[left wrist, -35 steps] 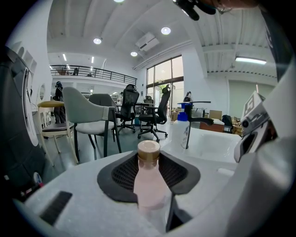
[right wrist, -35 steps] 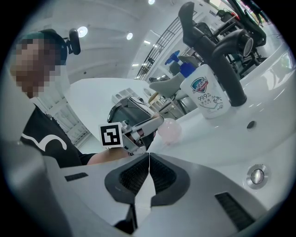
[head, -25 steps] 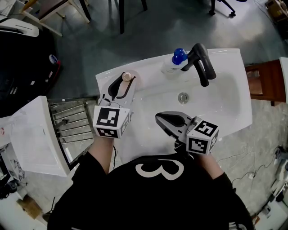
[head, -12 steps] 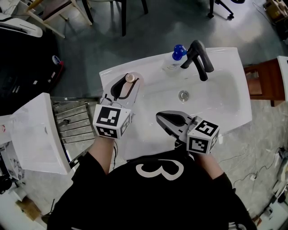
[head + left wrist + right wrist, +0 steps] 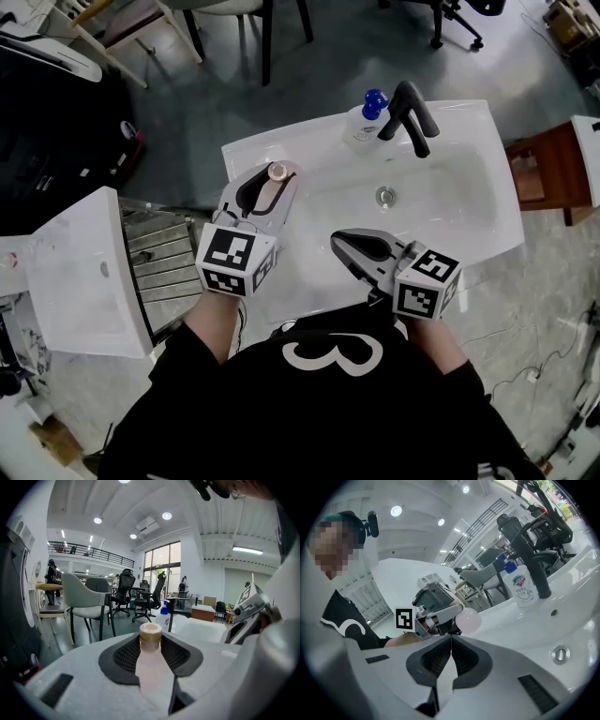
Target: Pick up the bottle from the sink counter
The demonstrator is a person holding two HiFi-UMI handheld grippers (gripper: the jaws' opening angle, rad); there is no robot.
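Observation:
A small pale pink bottle with a tan cap (image 5: 276, 172) sits between the jaws of my left gripper (image 5: 266, 184), above the left end of the white sink counter (image 5: 309, 150). In the left gripper view the bottle (image 5: 150, 656) stands upright, and the dark pads (image 5: 123, 657) of the gripper (image 5: 151, 645) press on both its sides. The right gripper view shows the same bottle (image 5: 468, 619) from below, held clear of the counter. My right gripper (image 5: 343, 247) hovers over the counter's front edge, shut and empty (image 5: 451, 643).
A black faucet (image 5: 412, 114) and a blue-topped soap dispenser (image 5: 367, 116) stand at the back of the basin (image 5: 450, 202). A second white sink unit (image 5: 84, 281) and a metal rack (image 5: 164, 251) lie left. A wooden table (image 5: 539, 173) is right.
Both grippers have risen a little. The left one carries the pink bottle up and slightly right over the counter's left end. The right gripper stays shut.

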